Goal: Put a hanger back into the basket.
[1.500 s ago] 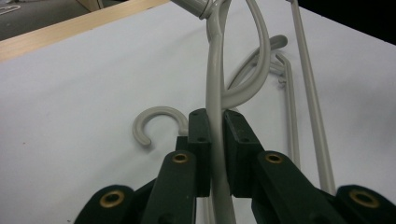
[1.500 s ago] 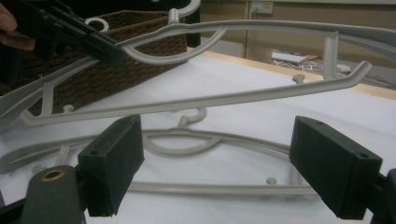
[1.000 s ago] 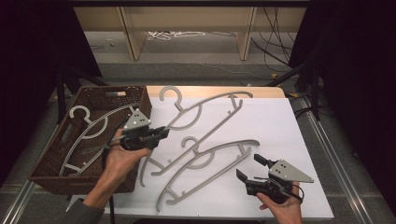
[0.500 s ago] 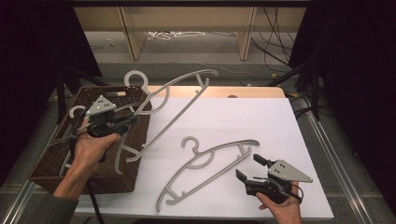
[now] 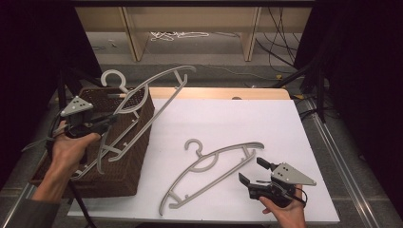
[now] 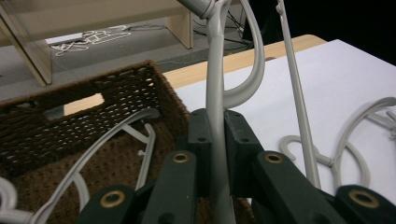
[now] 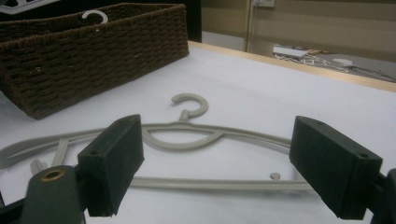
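My left gripper [image 5: 108, 119] is shut on the arm of a grey plastic hanger [image 5: 167, 73] and holds it tilted above the brown wicker basket [image 5: 138, 156] at the table's left. In the left gripper view the jaws pinch that hanger [image 6: 216, 116] over the basket [image 6: 116, 91], where another grey hanger [image 6: 112, 134] lies inside. A second loose hanger [image 5: 214, 161] lies flat on the white tabletop [image 5: 228, 118]. My right gripper [image 5: 252, 170] rests open just right of its lower arm. In the right gripper view that hanger [image 7: 187, 137] lies beyond the open right gripper [image 7: 224, 168].
The basket [image 7: 93, 51] takes up the table's left side. A wooden strip [image 5: 214, 93] edges the far side of the white surface. Cables lie on the floor [image 5: 176, 35] beyond, between wooden legs. Metal rails run along both table sides.
My left gripper has lifted one hanger off the tabletop and carried it left, over the basket. The right gripper and the other hanger have stayed put.
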Available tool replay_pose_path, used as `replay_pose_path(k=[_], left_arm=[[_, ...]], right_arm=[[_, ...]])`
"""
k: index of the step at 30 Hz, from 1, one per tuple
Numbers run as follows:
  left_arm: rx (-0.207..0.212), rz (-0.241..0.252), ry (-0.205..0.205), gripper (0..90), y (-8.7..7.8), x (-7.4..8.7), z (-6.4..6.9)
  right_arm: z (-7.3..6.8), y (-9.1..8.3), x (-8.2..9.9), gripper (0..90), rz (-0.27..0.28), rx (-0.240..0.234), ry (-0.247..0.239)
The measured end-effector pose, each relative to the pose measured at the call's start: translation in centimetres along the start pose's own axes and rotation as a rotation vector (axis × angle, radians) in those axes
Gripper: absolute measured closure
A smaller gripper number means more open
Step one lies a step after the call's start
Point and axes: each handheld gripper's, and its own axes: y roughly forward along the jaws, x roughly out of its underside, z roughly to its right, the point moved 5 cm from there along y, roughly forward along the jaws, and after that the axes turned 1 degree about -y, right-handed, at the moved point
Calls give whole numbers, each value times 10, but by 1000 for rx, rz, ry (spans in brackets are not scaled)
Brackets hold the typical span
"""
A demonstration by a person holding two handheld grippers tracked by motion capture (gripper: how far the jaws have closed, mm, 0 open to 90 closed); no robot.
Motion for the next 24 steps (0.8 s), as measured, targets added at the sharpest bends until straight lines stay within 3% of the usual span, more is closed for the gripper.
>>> replay_pose_path(k=[6, 9, 24], left_arm=[[-40, 8, -3, 819, -7, 4, -22], [-63, 8, -28, 819, -12, 9, -35], [-136, 0, -20, 819, -21, 30, -79]], right_arm=[[1, -1, 0, 186, -8, -1, 0], [1, -1, 1, 186, -20, 8, -8], [2, 0, 1, 186, -26, 8, -9]])
